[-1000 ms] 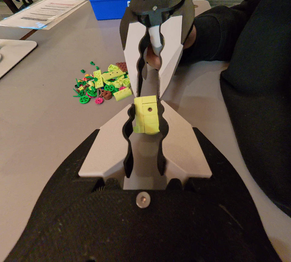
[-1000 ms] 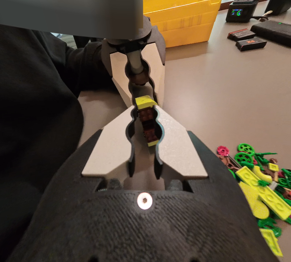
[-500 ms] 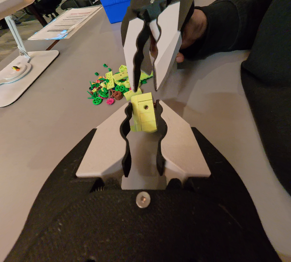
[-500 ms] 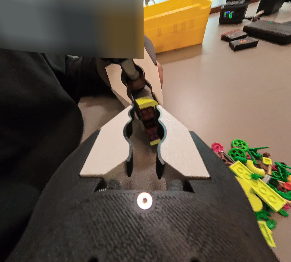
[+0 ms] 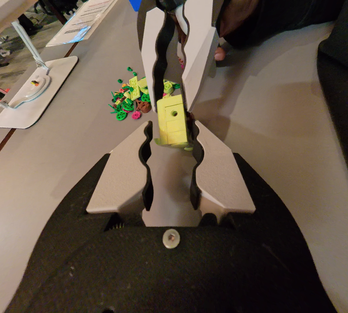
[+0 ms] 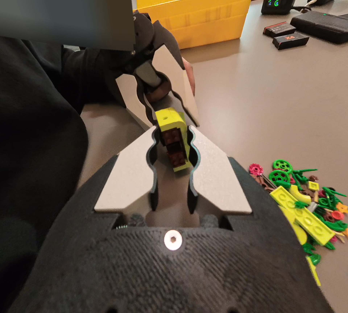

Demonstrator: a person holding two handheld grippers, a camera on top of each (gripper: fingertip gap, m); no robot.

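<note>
One lime block [image 6: 169, 121] edge-pinched by right gripper [image 6: 172, 130]; left gripper [image 5: 172, 125] gapes around it.

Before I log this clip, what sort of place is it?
Probably a shared lab or workshop. On the grey table sit a yellow parts bin, black battery packs with a charger, and loose building bricks.

Printed sheet [image 5: 86, 20] on bench: text lines, too small to read. Black box [image 6: 290, 39]: red marking. Dark device [image 6: 275, 2]: lit green-blue screen. Nothing else lettered.
</note>
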